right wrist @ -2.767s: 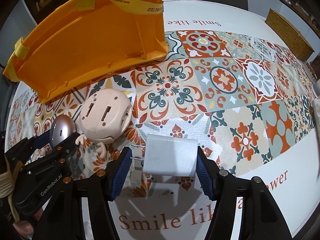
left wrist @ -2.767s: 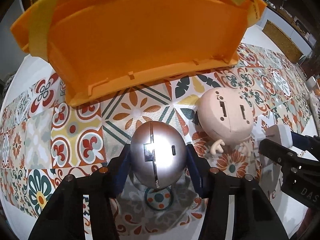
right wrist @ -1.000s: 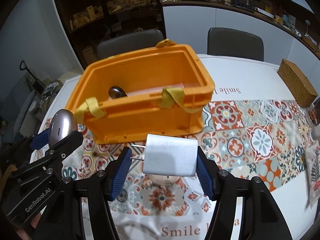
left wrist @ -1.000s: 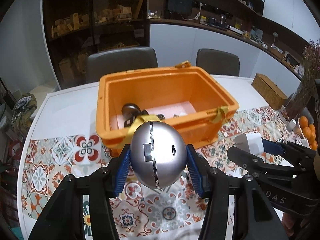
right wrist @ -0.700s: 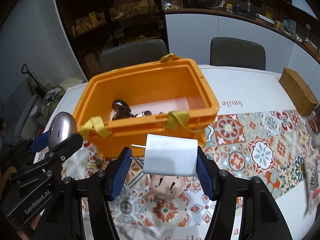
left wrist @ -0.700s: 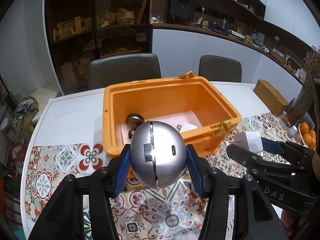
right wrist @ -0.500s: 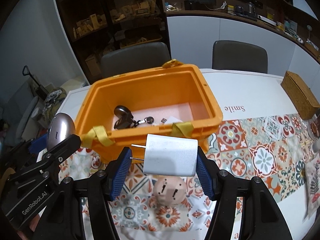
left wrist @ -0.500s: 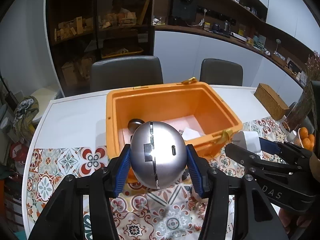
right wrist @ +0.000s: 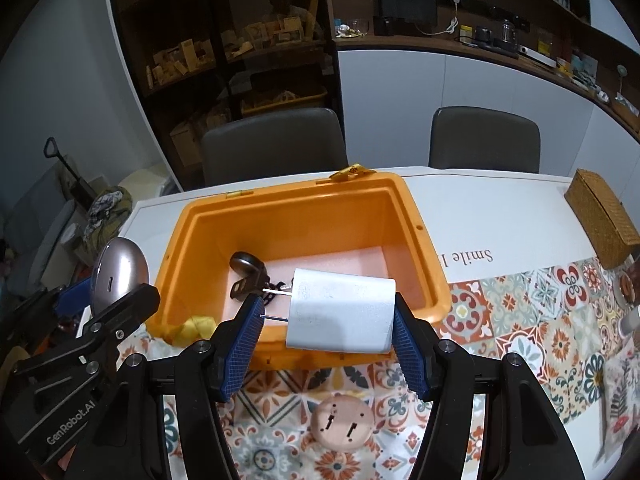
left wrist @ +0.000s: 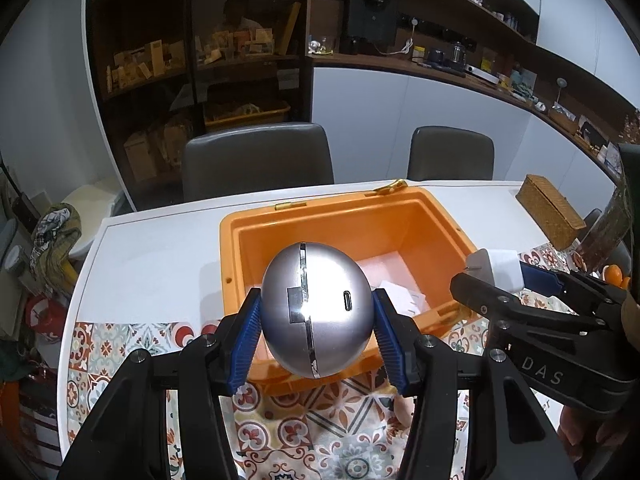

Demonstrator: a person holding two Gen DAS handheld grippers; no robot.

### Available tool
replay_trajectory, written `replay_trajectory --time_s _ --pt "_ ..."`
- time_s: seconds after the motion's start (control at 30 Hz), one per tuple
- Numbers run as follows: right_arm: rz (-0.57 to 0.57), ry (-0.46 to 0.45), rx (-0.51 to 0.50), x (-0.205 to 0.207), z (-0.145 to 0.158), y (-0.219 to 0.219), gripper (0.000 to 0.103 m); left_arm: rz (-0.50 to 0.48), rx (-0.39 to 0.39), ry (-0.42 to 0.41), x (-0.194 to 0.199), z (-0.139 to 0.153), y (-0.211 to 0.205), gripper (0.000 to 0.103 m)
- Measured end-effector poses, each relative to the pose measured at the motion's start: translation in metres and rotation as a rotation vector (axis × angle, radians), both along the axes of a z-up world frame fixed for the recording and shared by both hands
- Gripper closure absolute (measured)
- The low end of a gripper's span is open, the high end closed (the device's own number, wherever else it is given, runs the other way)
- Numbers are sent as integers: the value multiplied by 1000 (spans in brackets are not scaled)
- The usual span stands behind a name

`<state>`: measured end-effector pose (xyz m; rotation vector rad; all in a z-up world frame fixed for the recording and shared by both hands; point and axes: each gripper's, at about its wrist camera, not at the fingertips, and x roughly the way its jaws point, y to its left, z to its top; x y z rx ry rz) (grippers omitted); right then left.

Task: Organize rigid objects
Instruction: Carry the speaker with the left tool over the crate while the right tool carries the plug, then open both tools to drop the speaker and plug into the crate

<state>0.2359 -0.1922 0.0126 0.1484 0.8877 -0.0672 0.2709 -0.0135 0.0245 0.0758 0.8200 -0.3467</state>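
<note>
My left gripper (left wrist: 316, 336) is shut on a silver egg-shaped device (left wrist: 316, 308) and holds it above the near wall of the open orange bin (left wrist: 248, 236). My right gripper (right wrist: 328, 332) is shut on a white plug adapter (right wrist: 340, 312), its two prongs pointing left, above the same bin (right wrist: 424, 248). Each gripper shows in the other's view, the right one (left wrist: 492, 276) with the adapter and the left one (right wrist: 120, 284) with the silver device (right wrist: 120, 272). A black object (right wrist: 248, 268) and white paper (left wrist: 404, 300) lie inside the bin.
A round peach toy head (right wrist: 344, 424) lies on the patterned tile mat (right wrist: 532, 320) in front of the bin. A woven box (right wrist: 604, 216) stands at the right on the white table (right wrist: 496, 208). Two grey chairs (right wrist: 272, 144) stand behind the table.
Both grippers have risen and tilted up from the mat, each with its object. The bin, first seen from the side close up, now shows from above with its inside open.
</note>
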Motion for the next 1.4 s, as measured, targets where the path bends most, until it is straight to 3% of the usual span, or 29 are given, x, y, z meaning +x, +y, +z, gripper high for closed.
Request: replay_trajectory --time_s 0.43,0.77,0.93,1.3,1.4 --pt "8 68 -39 42 -10 -1 41 8 36 70 36 -15 -5 50" --pt "22 197 19 67 -37 -7 41 23 41 174 61 -39 -7 50" --pt "23 207 2 70 -41 -6 41 17 65 227 69 -53 -12 50" --pt "18 228 -8 73 -50 -7 41 13 124 245 73 -73 -23 50" --pt "15 228 -13 75 -51 -6 41 18 109 253 74 -76 -20 48"
